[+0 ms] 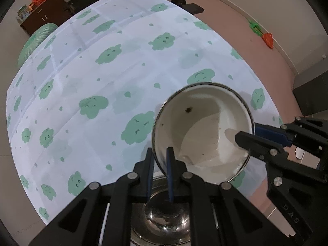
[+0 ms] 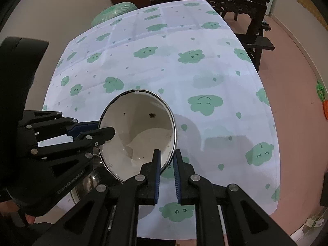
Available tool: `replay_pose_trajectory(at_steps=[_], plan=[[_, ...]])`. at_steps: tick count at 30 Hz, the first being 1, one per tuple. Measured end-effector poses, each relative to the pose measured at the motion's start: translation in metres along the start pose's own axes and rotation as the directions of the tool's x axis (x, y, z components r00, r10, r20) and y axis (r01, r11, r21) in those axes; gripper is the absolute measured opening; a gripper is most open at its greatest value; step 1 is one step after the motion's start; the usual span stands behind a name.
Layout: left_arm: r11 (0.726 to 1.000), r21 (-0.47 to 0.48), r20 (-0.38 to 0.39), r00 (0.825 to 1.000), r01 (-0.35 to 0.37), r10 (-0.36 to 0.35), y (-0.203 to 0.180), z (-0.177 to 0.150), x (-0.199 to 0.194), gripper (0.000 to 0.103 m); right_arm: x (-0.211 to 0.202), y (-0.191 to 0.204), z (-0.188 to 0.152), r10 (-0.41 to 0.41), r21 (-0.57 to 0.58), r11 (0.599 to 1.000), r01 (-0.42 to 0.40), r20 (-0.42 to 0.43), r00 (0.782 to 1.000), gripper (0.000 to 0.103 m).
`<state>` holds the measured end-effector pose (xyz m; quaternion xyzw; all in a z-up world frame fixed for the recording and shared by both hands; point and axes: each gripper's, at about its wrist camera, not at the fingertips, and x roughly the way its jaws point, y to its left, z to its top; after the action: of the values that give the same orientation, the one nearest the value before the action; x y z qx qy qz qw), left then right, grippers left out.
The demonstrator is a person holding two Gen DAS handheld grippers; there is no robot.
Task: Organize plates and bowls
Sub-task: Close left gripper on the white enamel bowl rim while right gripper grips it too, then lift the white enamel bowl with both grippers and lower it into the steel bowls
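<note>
A white enamel bowl [image 1: 205, 131] with a dark rim and small chips is held in the air above the table's near edge, tilted so its inside faces me. My left gripper [image 1: 161, 151] is shut on its left rim. My right gripper [image 2: 167, 153] is shut on its right rim; it also shows in the left wrist view [image 1: 244, 135]. The bowl [image 2: 139, 131] shows in the right wrist view with the left gripper [image 2: 105, 130] clamped on its far side. A shiny steel bowl [image 1: 164, 219] sits below the white bowl, partly hidden by my fingers.
The table wears a white cloth [image 1: 114, 86] with green cloud prints [image 2: 205, 61]. A dark wooden bench [image 2: 235, 0] and cabinet [image 1: 45, 14] stand beyond it. A green round cushion [image 1: 34, 41] lies at the far left. The floor [image 1: 256, 47] is pink.
</note>
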<state>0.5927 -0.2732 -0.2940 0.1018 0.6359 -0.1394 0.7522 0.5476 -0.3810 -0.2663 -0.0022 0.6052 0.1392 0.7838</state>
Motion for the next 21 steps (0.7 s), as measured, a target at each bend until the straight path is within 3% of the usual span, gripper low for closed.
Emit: replay_pose_trajectory(at_steps=[21], plan=[[0.999, -0.03, 0.01, 0.999, -0.031, 0.032, 0.019, -0.042, -0.026, 0.009, -0.016, 0.041, -0.016, 0.019, -0.063, 0.998, -0.019, 0.004, 1.0, 0.014]])
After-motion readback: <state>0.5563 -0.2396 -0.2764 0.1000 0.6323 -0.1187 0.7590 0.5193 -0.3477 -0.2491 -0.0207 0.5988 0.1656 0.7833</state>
